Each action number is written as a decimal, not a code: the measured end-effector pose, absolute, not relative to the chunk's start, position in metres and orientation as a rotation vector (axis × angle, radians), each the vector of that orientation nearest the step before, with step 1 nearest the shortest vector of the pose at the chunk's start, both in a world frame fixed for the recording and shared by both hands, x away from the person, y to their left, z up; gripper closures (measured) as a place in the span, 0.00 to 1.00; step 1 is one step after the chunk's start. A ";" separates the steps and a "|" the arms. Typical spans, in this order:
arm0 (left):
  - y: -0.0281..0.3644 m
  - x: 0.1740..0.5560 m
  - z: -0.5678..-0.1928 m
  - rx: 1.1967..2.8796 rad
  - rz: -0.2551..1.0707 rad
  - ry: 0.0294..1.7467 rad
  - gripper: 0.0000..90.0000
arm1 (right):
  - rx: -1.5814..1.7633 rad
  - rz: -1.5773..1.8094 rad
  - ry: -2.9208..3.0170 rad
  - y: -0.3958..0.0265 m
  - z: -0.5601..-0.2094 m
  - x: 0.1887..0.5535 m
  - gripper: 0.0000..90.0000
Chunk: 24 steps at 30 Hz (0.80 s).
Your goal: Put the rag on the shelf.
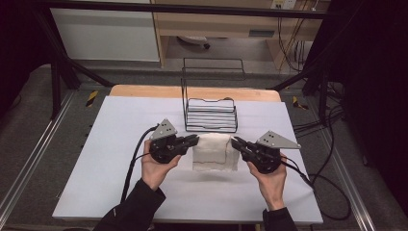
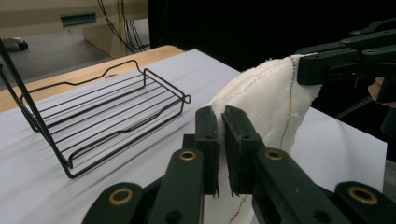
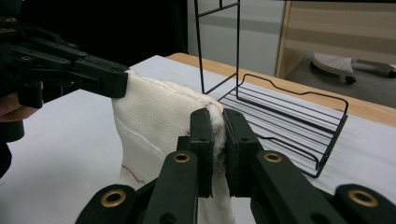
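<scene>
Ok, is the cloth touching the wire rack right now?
Apart. In the high view, the cloth hangs between the two grippers, with a strip of white table showing between its top edge and the wire rack.

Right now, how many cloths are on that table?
1. The white cloth hangs above the table, pinched at each end by the left hand-held gripper and the right hand-held gripper.
</scene>
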<state>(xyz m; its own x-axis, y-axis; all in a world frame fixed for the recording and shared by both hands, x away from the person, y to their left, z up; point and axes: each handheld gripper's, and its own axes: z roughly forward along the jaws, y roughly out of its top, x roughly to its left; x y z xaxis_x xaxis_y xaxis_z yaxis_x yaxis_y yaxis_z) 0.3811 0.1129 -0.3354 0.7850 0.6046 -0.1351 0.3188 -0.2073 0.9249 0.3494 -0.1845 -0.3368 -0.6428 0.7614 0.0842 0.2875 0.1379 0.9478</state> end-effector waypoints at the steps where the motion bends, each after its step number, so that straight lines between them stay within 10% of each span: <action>1: 0.113 0.381 -0.335 1.811 0.306 0.712 0.93 | 1.006 1.516 2.002 -0.184 -0.337 0.349 0.93; 24: 0.118 0.387 -0.303 1.714 0.384 0.690 0.93 | 0.928 1.564 1.864 -0.176 -0.301 0.355 0.93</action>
<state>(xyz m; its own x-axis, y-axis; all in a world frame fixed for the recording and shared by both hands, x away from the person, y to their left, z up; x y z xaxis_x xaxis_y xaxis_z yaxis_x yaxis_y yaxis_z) 0.3874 0.1177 -0.3027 0.7702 0.6290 -0.1050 0.2419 -0.1358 0.9607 0.3552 -0.1764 -0.3013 -0.6230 0.7816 0.0315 0.1669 0.0935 0.9815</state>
